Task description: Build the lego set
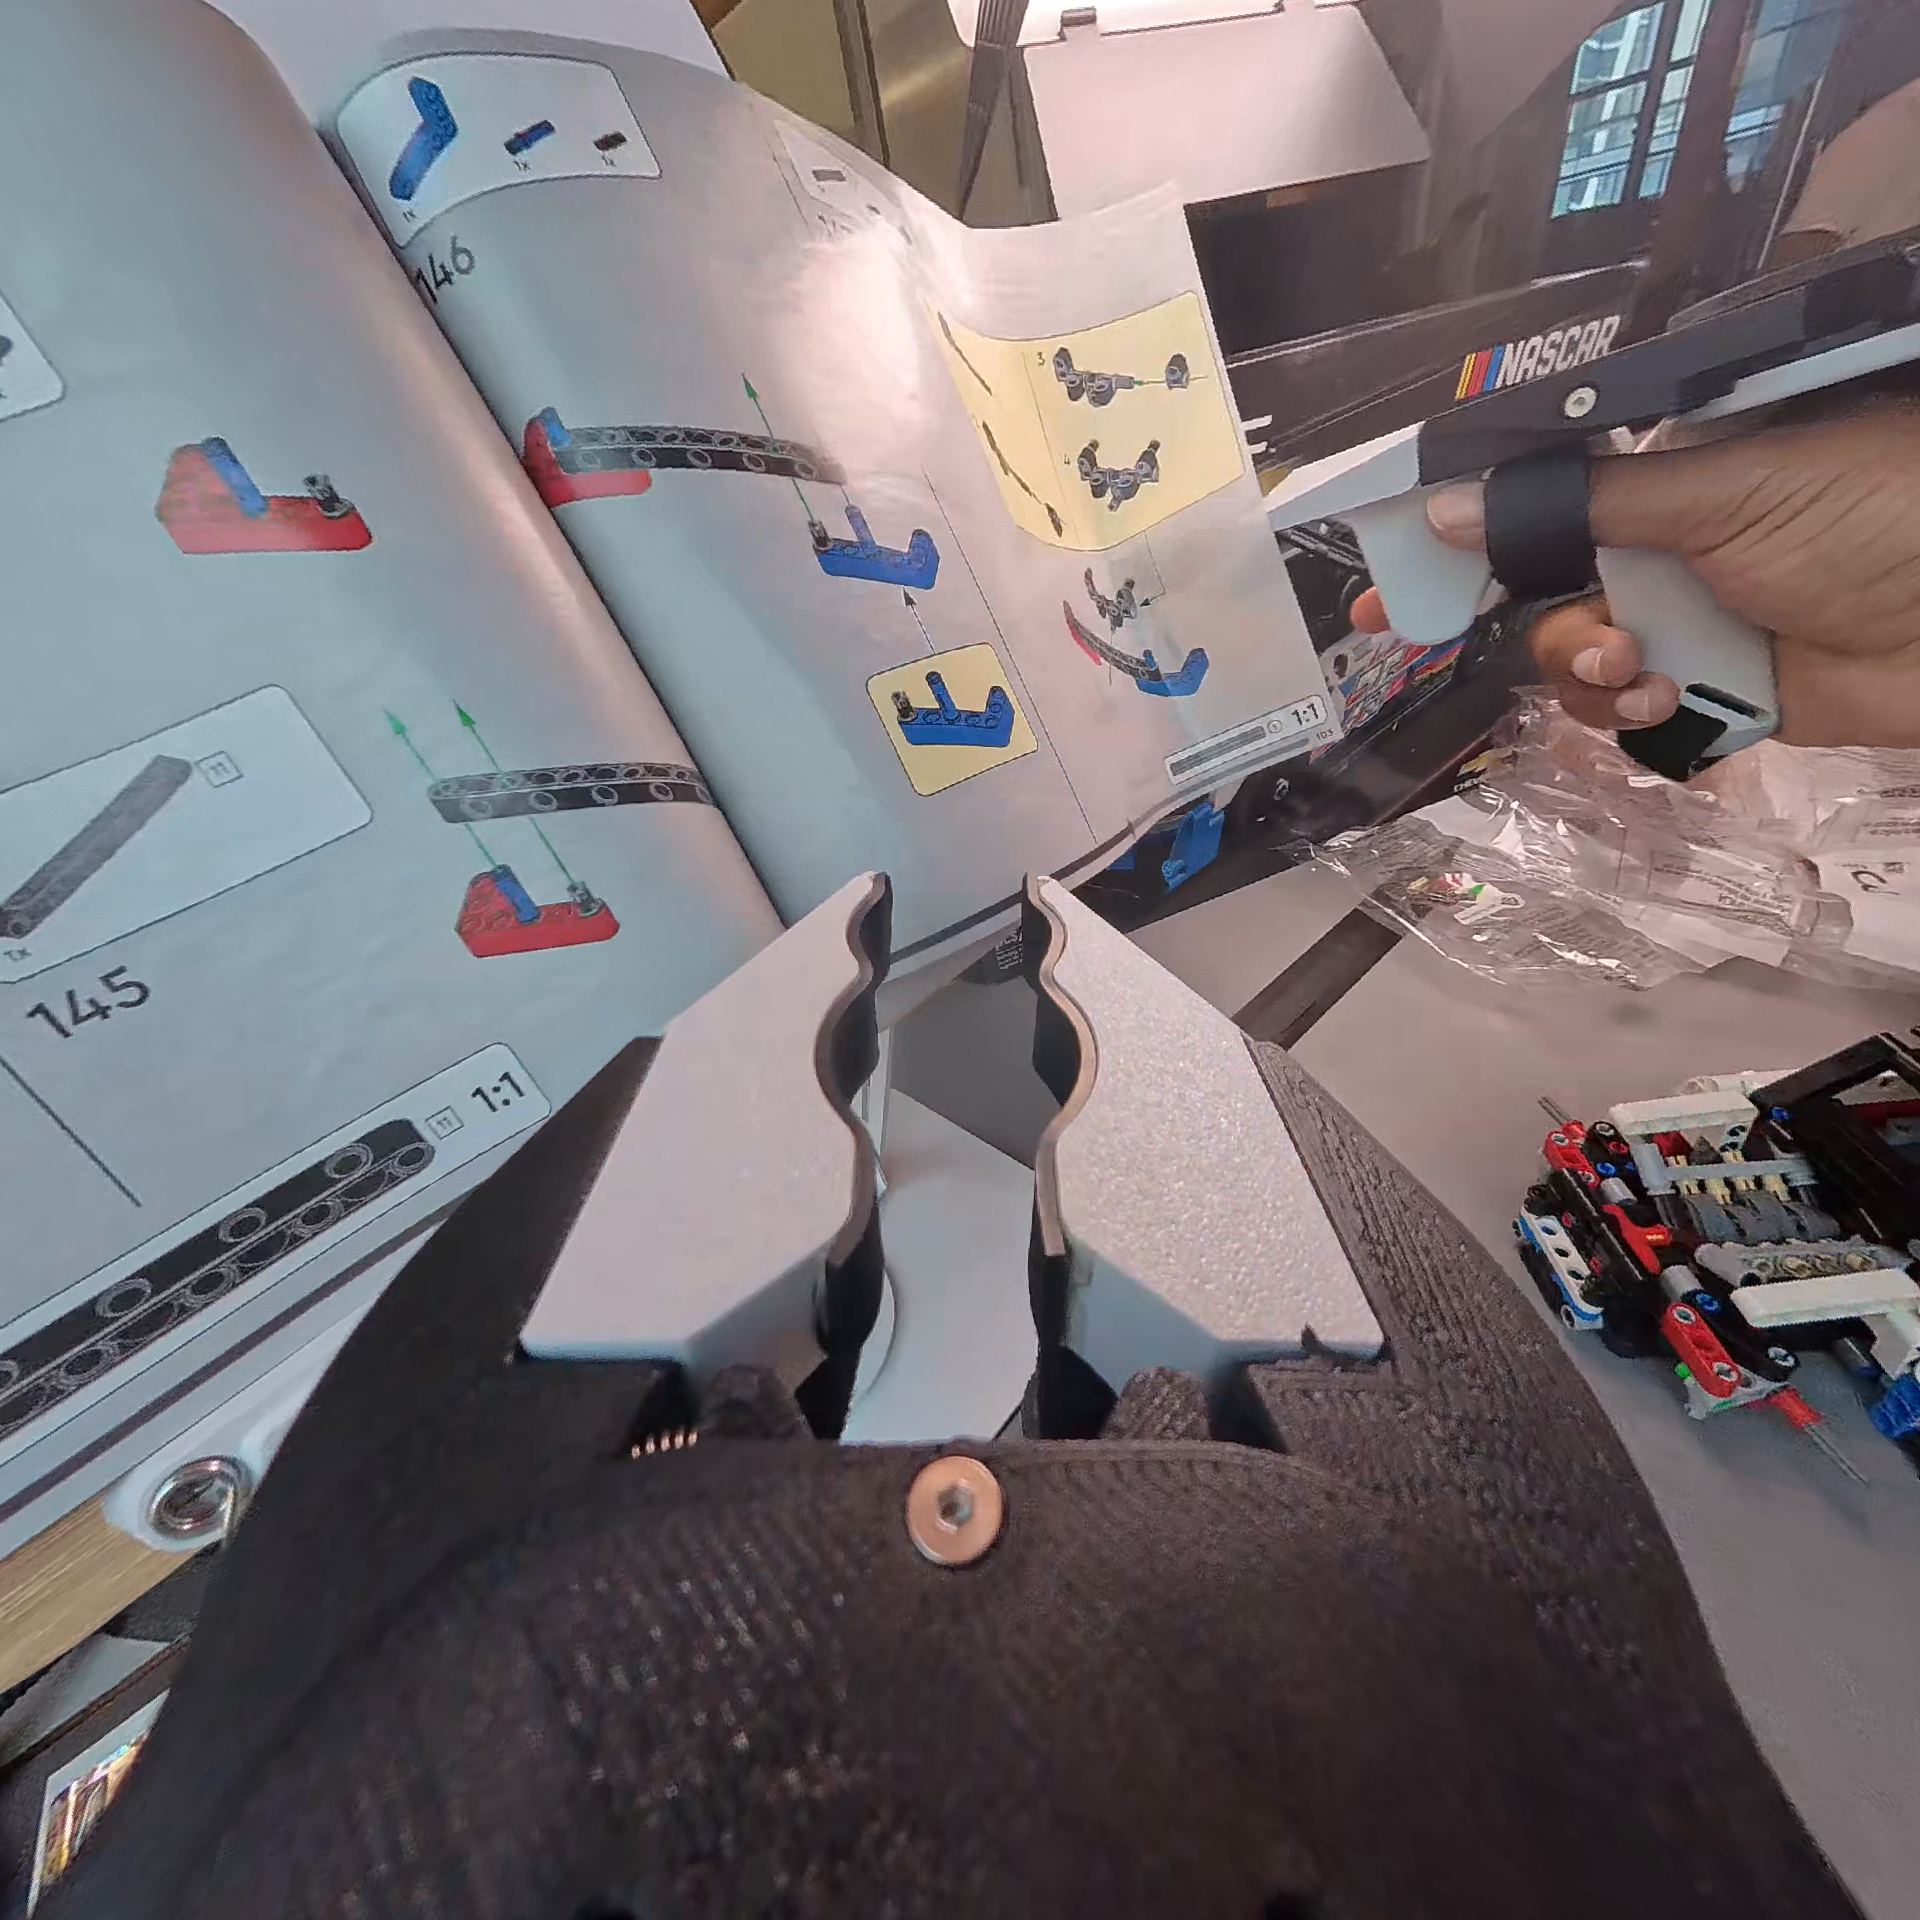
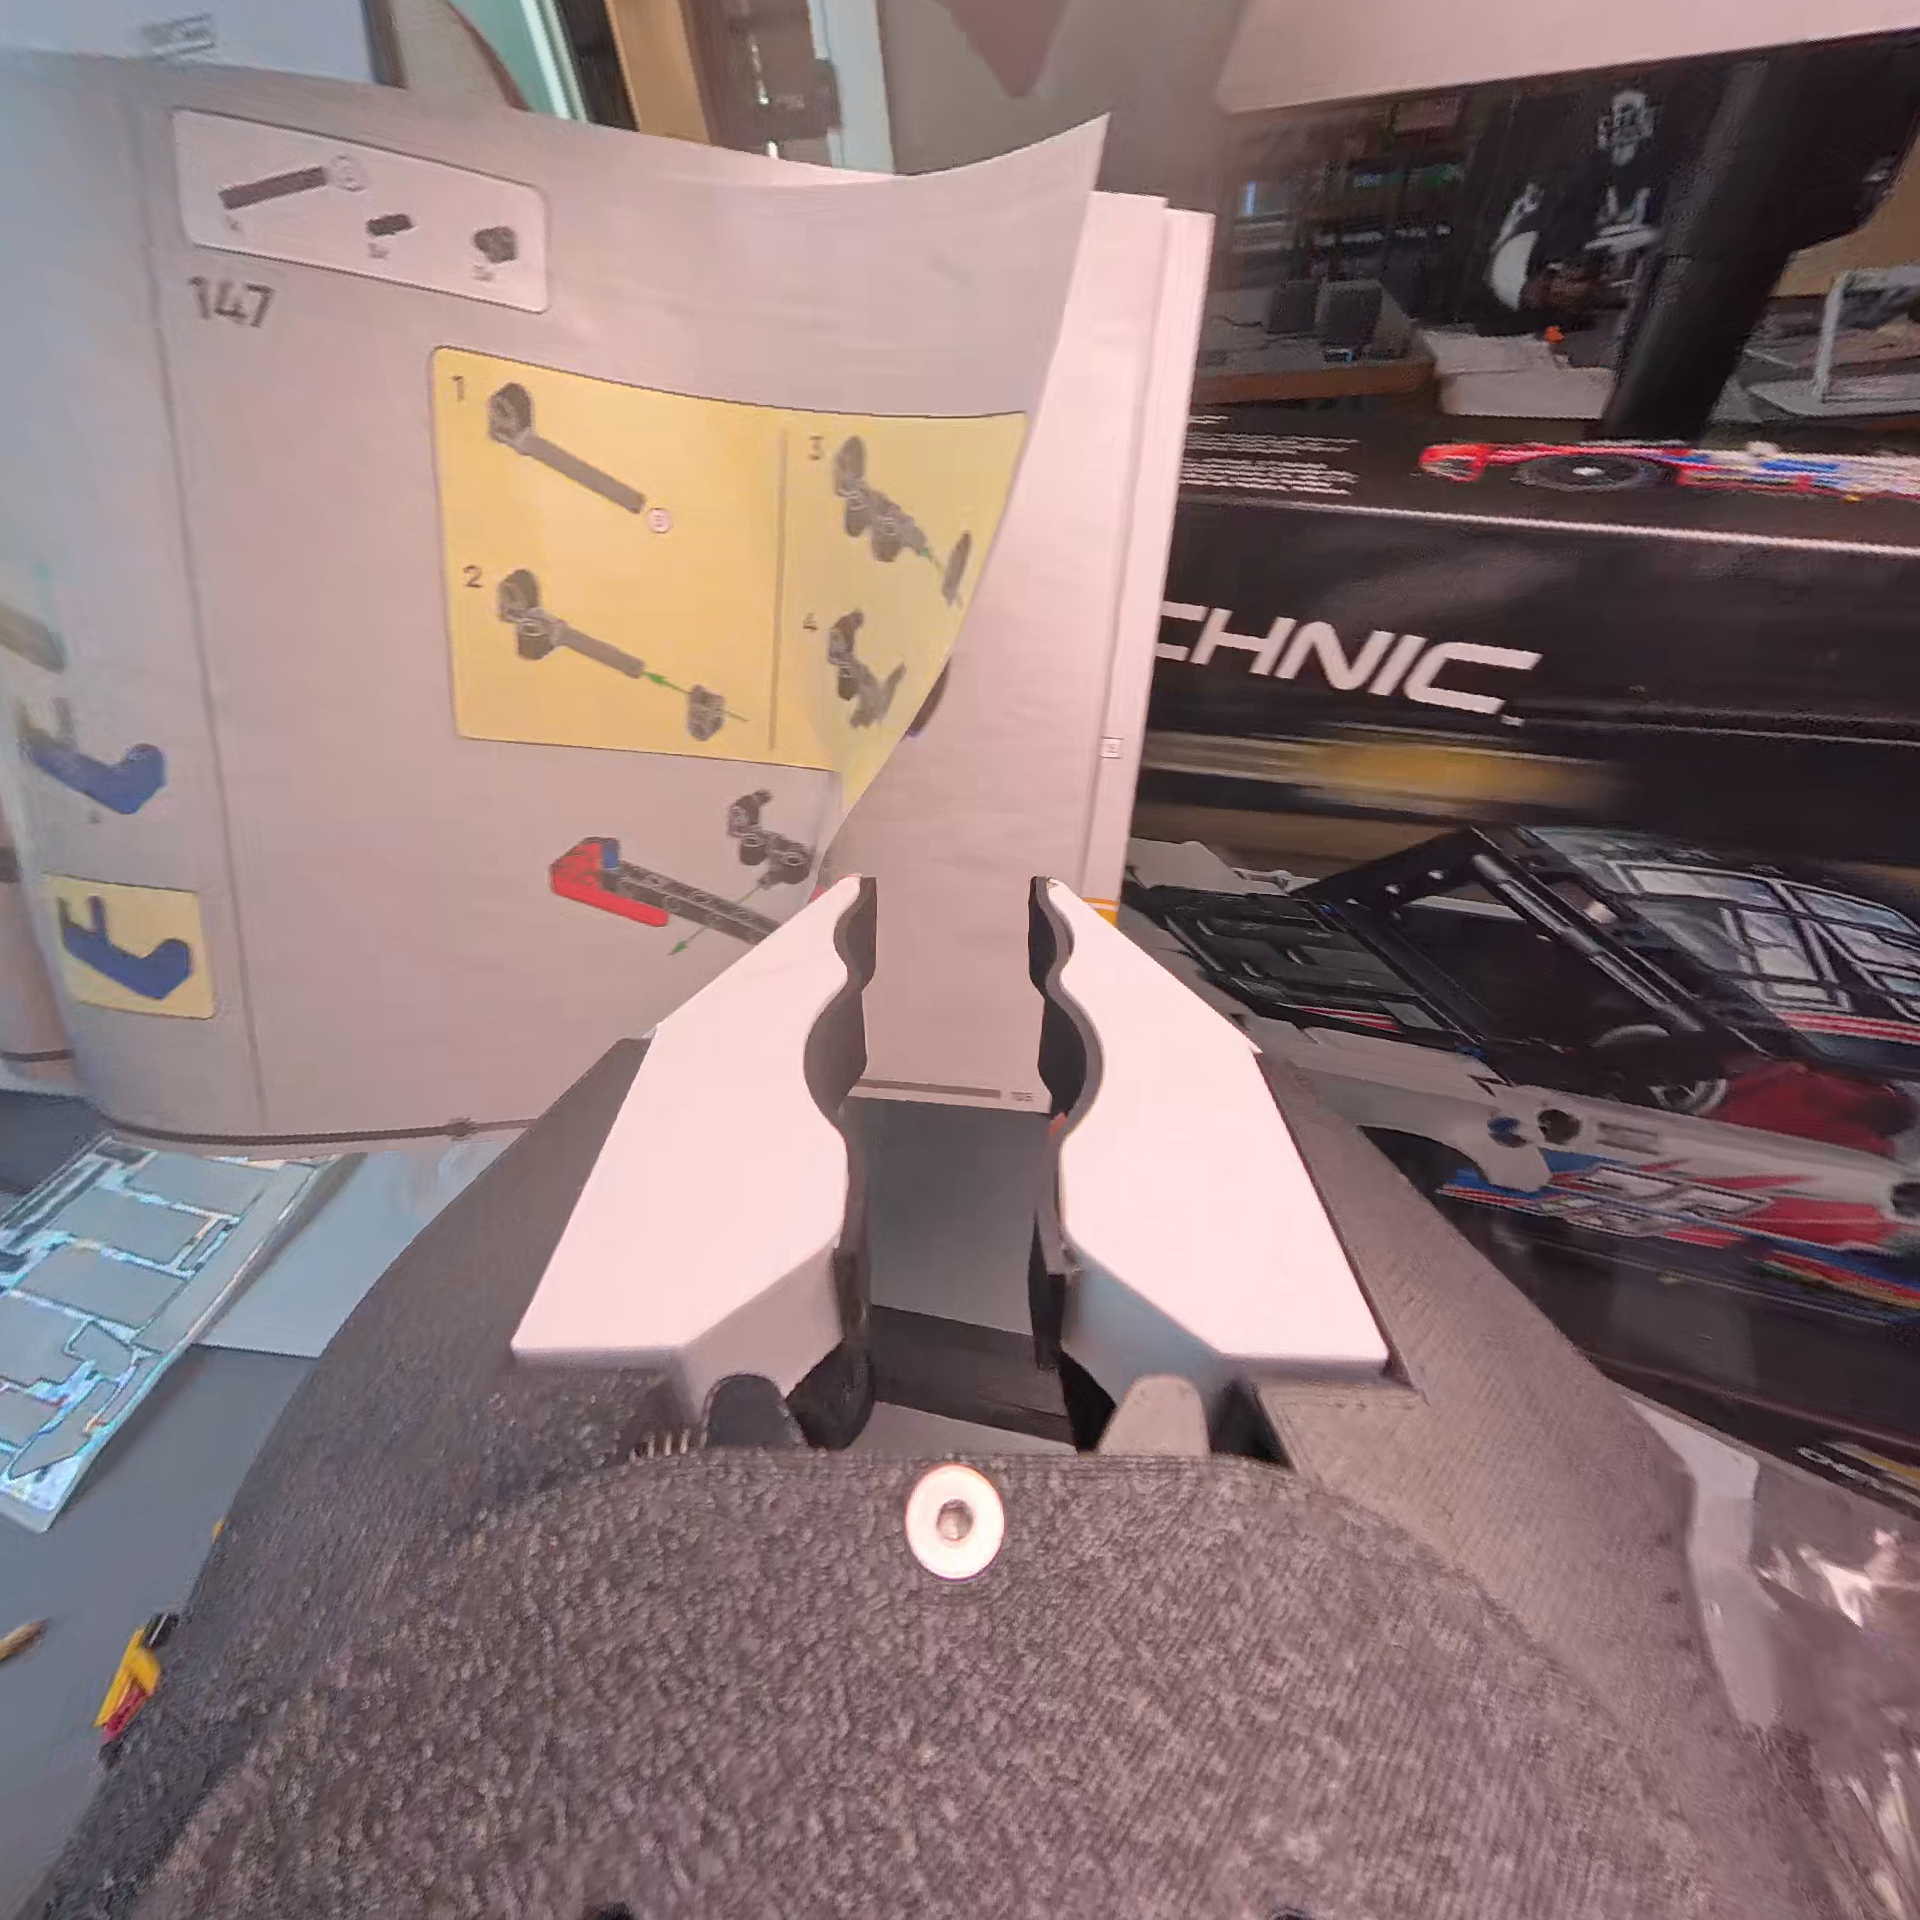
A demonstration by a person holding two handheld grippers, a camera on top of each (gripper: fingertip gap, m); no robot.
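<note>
The open instruction booklet [image 1: 582, 582] stands propped up ahead of both grippers, its right-hand page [image 2: 582, 582] curling up away from the pages behind it. My left gripper [image 1: 956, 894] is open and empty, its tips at the booklet's lower edge. My right gripper [image 2: 951, 894] is open and empty, just in front of the curling page's lower right edge. The partly built car chassis [image 1: 1725, 1247], black, white, red and blue, lies on the grey table at the right in the left wrist view. A hand [image 1: 1714, 582] holds the right gripper's handle at the upper right there.
The dark set box [image 2: 1538, 831] stands behind the booklet on the right and also shows in the left wrist view [image 1: 1455, 343]. Empty clear plastic bags [image 1: 1662, 883] lie beside it. A sticker sheet [image 2: 114, 1288] lies at the left, with small loose parts [image 2: 130, 1678] near the table's front. Left tips to right tips: about 20 cm.
</note>
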